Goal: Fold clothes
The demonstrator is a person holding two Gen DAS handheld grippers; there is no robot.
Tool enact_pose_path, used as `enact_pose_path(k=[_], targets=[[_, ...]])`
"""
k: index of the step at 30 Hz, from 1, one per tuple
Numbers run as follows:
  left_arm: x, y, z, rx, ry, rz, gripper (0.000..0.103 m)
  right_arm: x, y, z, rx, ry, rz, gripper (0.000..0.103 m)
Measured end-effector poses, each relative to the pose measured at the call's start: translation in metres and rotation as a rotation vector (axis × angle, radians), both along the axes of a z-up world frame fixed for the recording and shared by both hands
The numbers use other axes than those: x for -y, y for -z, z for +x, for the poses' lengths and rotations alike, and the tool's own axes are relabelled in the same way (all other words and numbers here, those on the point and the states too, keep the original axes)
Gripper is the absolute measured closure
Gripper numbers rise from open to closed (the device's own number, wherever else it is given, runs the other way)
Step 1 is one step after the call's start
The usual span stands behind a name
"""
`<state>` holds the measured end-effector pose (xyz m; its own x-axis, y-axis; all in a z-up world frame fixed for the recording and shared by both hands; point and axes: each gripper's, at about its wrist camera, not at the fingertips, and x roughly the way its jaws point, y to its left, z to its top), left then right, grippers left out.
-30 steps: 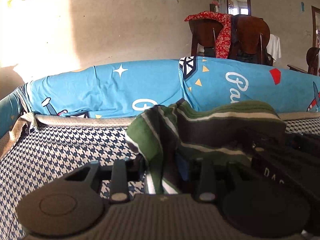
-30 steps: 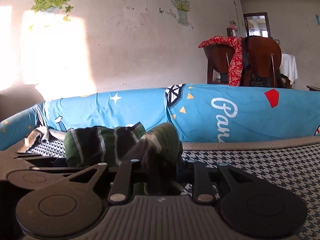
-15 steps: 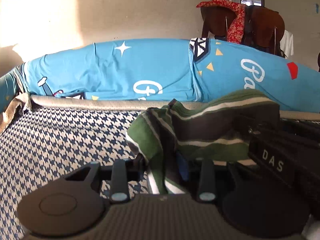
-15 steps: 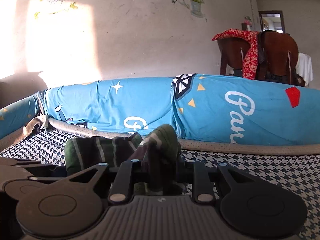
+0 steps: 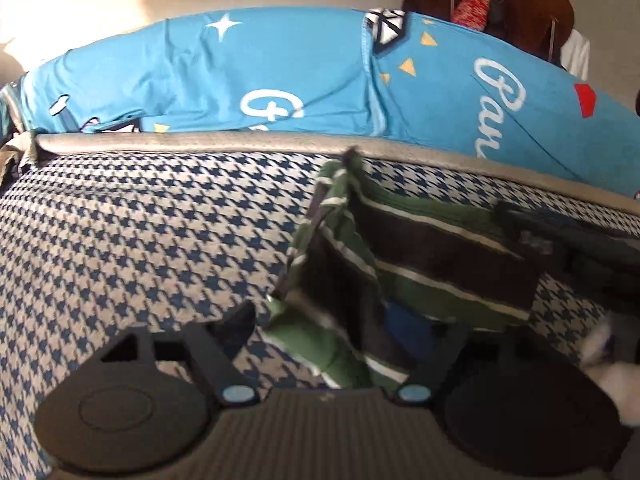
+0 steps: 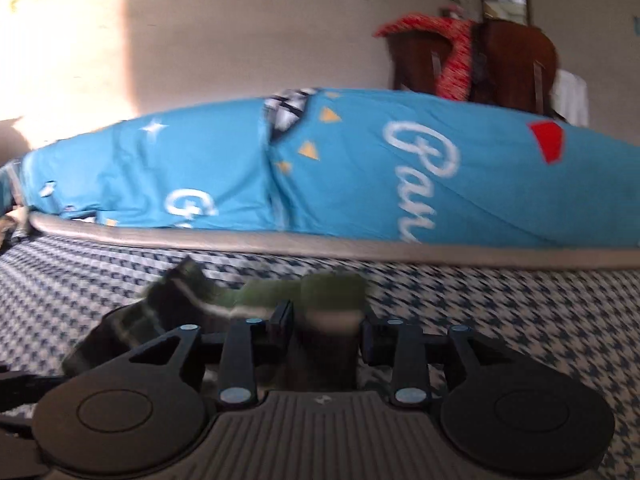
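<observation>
Striped garment (image 5: 404,264) — green, dark brown and white — lies bunched on the houndstooth-patterned surface (image 5: 140,240), just short of the grey piped edge (image 5: 200,146) that runs in front of the blue printed cushions (image 5: 280,76). Left gripper (image 5: 344,320) stands wide; its jaws have just been opening, and the cloth sits loose between them, with one fold draped near the right-hand finger and the left finger (image 5: 236,324) well clear over bare fabric. Right gripper (image 6: 324,320), in its own blurred view, is narrower but parted; its jaws have also just been opening, with a hump of the same garment (image 6: 304,296) still between the pads, though the blur leaves it unclear whether either pad touches it. From the left wrist view, the other gripper's dark body shows at the far right edge, beside the garment's far end. Behind the cushions — a brown wooden chair (image 6: 512,60) with a red patterned cloth (image 6: 452,56) thrown over it, set against a pale wall (image 6: 240,32) lit by a bright patch of sun.
</observation>
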<state>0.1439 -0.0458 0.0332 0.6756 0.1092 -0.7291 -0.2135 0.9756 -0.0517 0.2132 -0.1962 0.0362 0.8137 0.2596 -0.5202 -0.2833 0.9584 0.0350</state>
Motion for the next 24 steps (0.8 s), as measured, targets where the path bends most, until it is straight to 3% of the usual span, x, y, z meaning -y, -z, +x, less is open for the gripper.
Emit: enact_pose_path(k=[6, 12, 17, 24], targets=[[-0.031, -0.013, -0.002, 0.040, -0.037, -0.017, 0.020, 0.037, -0.014, 0.002, -0.014, 0.086, 0.111, 0.068], [-0.053, -0.013, 0.002, 0.043, -0.067, -0.037, 0.020, 0.039, -0.017, 0.001, -0.071, -0.010, 0.195, 0.068], [-0.051, -0.011, 0.005, 0.050, -0.023, -0.024, 0.014, 0.028, -0.011, 0.000, -0.109, -0.079, 0.203, 0.067], [-0.045, 0.003, 0.010, 0.015, 0.018, 0.035, 0.013, 0.014, -0.002, 0.001, -0.143, -0.122, 0.197, 0.066]])
